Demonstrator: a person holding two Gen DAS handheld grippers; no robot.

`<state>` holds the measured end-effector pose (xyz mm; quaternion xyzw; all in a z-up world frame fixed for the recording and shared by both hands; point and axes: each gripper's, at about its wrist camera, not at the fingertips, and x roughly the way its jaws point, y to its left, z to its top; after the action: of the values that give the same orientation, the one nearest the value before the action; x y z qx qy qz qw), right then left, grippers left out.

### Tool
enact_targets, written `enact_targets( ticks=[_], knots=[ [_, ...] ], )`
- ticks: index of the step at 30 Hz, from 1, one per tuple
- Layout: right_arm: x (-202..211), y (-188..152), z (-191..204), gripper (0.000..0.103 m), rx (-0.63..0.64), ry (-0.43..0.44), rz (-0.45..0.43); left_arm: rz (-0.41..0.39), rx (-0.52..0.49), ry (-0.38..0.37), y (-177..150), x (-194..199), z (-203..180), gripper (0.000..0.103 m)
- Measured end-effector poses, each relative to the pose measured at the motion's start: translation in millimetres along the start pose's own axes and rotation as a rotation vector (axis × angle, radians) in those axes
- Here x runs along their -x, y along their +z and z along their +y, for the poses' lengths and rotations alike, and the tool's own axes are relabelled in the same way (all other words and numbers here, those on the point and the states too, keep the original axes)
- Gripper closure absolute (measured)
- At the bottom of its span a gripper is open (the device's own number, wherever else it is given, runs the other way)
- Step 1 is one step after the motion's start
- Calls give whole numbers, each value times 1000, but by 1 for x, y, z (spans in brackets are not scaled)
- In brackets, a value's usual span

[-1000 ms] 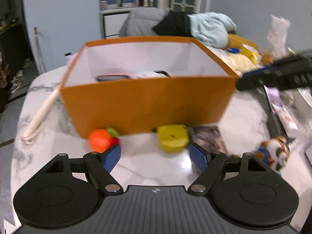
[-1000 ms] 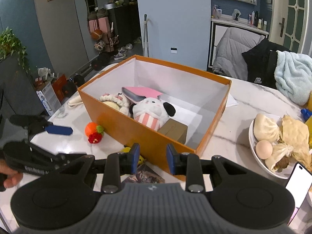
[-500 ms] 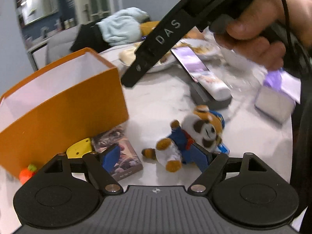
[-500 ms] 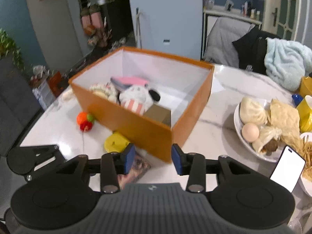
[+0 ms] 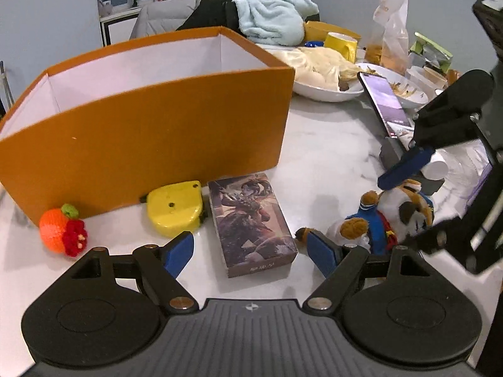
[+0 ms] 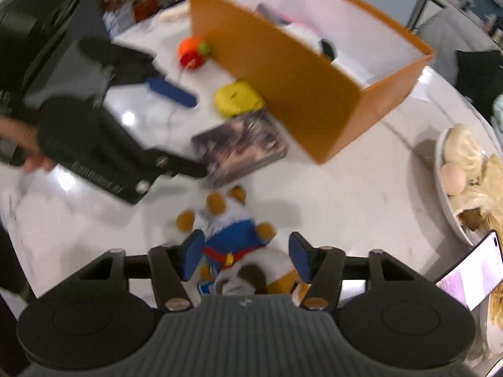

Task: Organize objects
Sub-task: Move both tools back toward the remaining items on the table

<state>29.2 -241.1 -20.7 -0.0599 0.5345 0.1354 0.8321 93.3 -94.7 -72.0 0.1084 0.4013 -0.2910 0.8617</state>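
Looking along our left gripper (image 5: 250, 249), we find its jaws standing wide apart with nothing pressed between them; the picture box (image 5: 251, 221) lies flat on the marble table (image 5: 327, 144) in the gap ahead, touched by neither pad. Beside it sit the yellow tape measure (image 5: 176, 209) and the knitted orange fruit (image 5: 61, 232), both just outside the orange box (image 5: 151, 138). The plush animal (image 5: 386, 220) lies to the right, under the right gripper. From here the box wall hides whatever is inside, so we judge four items still left out.

From the right wrist, our right gripper (image 6: 245, 259) has its jaws opening, and the plush animal lies between them, its head cut off by the gripper body; we see no pad pressing on it. This view is blurred, yet a white soft toy (image 6: 309, 39) shows inside the orange box, so some sorting is done. What else lies in there we cannot make out, and the far corner is hidden.
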Motion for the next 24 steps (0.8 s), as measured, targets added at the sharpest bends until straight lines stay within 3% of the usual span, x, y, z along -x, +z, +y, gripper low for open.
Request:
enact_targets(
  ticks=[7, 12, 13, 15, 24],
  knots=[
    [-10, -4, 6, 36, 92, -66, 57, 23, -29, 70, 0, -26, -11, 10],
    [-23, -8, 6, 34, 115, -73, 104, 27, -34, 60, -1, -32, -11, 10],
    [-24, -8, 6, 34, 114, -70, 106, 25, -36, 59, -2, -31, -10, 13],
    [-25, -6, 5, 34, 109, -64, 108, 20, -30, 49, -6, -28, -7, 32],
    [-28, 2, 13, 38, 125, -32, 102, 71, 8, 41, -31, 4, 28, 35]
  ],
)
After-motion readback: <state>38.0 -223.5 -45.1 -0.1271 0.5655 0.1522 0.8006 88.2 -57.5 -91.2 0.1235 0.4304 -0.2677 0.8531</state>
